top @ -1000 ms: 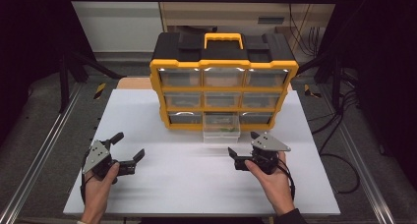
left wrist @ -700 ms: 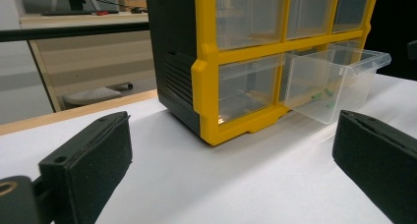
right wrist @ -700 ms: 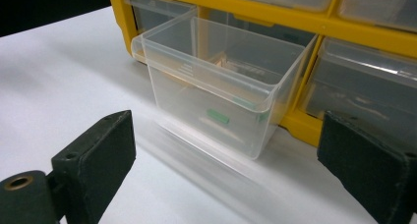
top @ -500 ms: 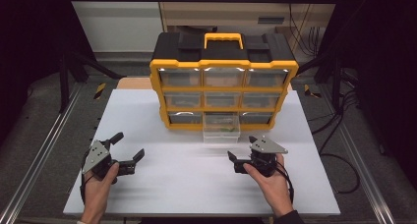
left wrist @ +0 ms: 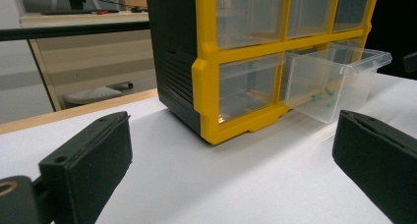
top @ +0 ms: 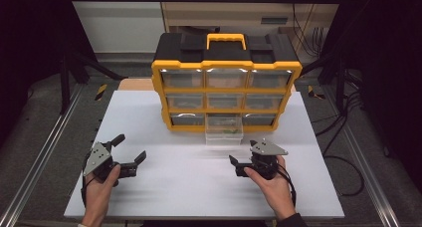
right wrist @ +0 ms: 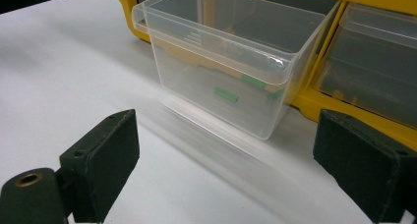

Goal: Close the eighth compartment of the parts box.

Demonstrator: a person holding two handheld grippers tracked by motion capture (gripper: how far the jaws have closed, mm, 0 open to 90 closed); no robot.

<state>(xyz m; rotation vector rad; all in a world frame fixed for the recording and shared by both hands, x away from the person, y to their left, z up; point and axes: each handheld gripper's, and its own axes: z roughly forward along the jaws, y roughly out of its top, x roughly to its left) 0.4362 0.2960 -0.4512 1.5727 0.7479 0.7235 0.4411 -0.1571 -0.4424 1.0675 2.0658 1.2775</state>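
A yellow and black drawer cabinet (top: 226, 70) stands at the back middle of the white table (top: 199, 187). Its bottom middle clear drawer (top: 225, 132) is pulled out and holds a few small green pieces (right wrist: 226, 94). My right gripper (top: 244, 156) is open just in front of that drawer (right wrist: 221, 62), apart from it, with nothing between its jaws. My left gripper (top: 130, 147) is open at the near left of the table, also with nothing in it. In the left gripper view the cabinet corner (left wrist: 211, 86) and the pulled-out drawer (left wrist: 339, 81) lie ahead.
The other clear drawers (top: 184, 79) are pushed in. Metal rails (top: 40, 157) run along both sides of the table, and cables (top: 348, 162) lie on the floor to the right. A wooden bench (left wrist: 74, 62) stands behind the table.
My right gripper has drifted slightly back toward the near edge. The left gripper and the drawer have not moved.
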